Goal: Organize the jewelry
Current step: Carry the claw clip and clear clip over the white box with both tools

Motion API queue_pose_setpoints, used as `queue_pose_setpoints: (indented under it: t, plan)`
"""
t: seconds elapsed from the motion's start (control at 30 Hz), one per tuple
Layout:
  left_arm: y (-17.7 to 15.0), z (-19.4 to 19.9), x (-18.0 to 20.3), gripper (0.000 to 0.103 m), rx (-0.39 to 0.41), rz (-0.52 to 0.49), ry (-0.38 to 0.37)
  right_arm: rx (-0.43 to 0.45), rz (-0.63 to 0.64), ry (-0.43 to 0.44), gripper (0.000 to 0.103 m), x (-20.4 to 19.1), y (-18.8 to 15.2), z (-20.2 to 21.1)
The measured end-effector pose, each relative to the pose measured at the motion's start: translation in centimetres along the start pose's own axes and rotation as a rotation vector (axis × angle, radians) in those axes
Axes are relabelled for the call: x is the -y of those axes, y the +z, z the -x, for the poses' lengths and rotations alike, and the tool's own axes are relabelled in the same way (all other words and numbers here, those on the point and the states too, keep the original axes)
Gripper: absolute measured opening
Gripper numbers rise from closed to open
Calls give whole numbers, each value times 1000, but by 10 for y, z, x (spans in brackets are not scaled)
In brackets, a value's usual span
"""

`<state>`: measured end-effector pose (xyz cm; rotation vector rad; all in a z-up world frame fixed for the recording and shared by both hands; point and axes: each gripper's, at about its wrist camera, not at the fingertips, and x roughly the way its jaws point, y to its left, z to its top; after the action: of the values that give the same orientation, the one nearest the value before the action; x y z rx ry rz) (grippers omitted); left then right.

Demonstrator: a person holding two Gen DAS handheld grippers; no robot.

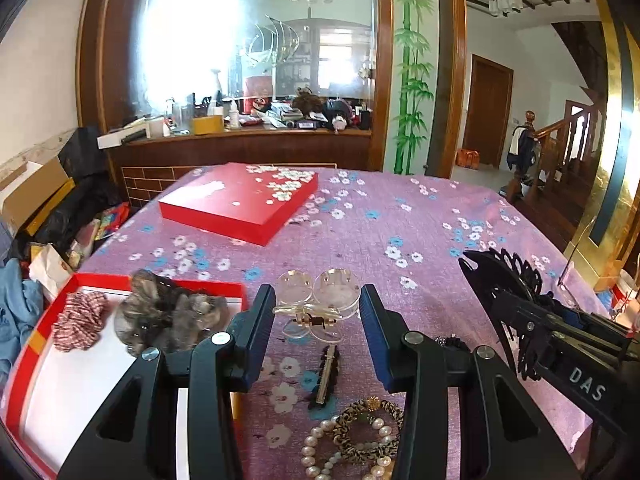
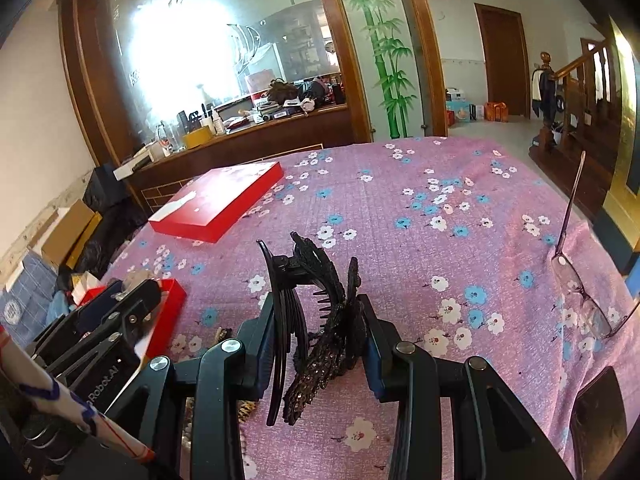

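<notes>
In the left wrist view my left gripper point(image 1: 316, 296) is shut on a clear butterfly hair clip point(image 1: 320, 300), just above the flowered pink cloth. Left of it stands an open red tray point(image 1: 24, 364) with a white floor, holding a red-and-white striped scrunchie point(image 1: 80, 320) and a grey scrunchie point(image 1: 168, 316). My right gripper point(image 2: 316, 304) is shut on a black claw hair clip point(image 2: 316, 320) with a sequinned side, held above the cloth. Near the front lie a black bar clip point(image 1: 326, 376), a leopard scrunchie point(image 1: 368, 432) and a pearl bracelet point(image 1: 314, 448).
A closed red box lid point(image 1: 236, 200) with white blossoms lies farther back on the table. A pair of glasses point(image 2: 580, 292) sits near the right edge, with a dark flat object point(image 2: 600, 412) in front of it. Clutter and boxes fill the floor to the left.
</notes>
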<state>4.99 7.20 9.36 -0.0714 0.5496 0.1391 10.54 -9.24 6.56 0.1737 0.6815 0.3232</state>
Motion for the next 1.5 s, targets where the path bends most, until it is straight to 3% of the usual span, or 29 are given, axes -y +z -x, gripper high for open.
queue_pose_setpoints:
  t: [0.27, 0.6, 1.5]
  plan:
    - [-6, 48, -18, 42, 48, -38, 73, -6, -17, 78, 40, -23, 0, 31]
    - [-25, 78, -59, 42, 47, 7, 111, -36, 37, 163, 40, -78, -27, 45]
    - [-52, 70, -175, 42, -30, 171, 191, -149, 161, 191, 41, -175, -54, 4]
